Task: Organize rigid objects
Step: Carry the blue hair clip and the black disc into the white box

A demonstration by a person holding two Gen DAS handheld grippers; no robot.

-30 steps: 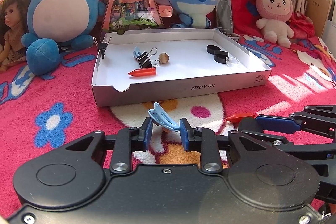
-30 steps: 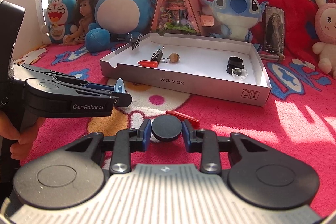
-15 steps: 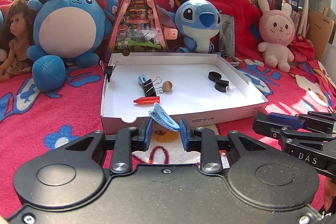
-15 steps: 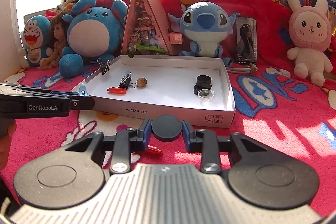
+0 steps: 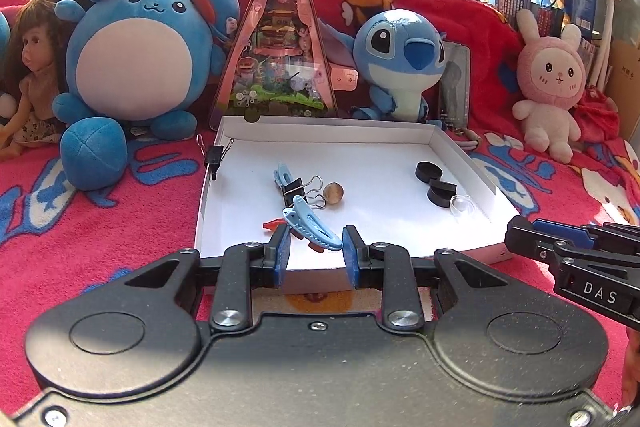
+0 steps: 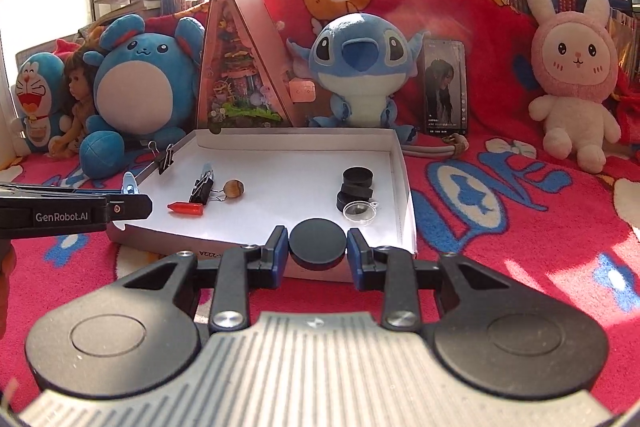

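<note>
Both hand-held grippers hang above the near edge of the white box (image 6: 402, 183), which lies on the red blanket (image 6: 500, 227). Left gripper (image 5: 314, 251) clamps a light-blue hair clip (image 5: 310, 225) that hides most of the orange cone (image 5: 274, 224) behind it. Right gripper (image 6: 317, 250) pinches a black disc (image 6: 317, 243) edge-on, blocking part of the box's near wall and its printed label. Inside, near the right wall, two black pucks (image 6: 355, 187) overlap beside a clear cap (image 6: 358, 211). Toward the left wall, a binder clip (image 6: 202, 189) covers a second blue clip; a brown ball (image 6: 234, 187) touches its wire handle.
</note>
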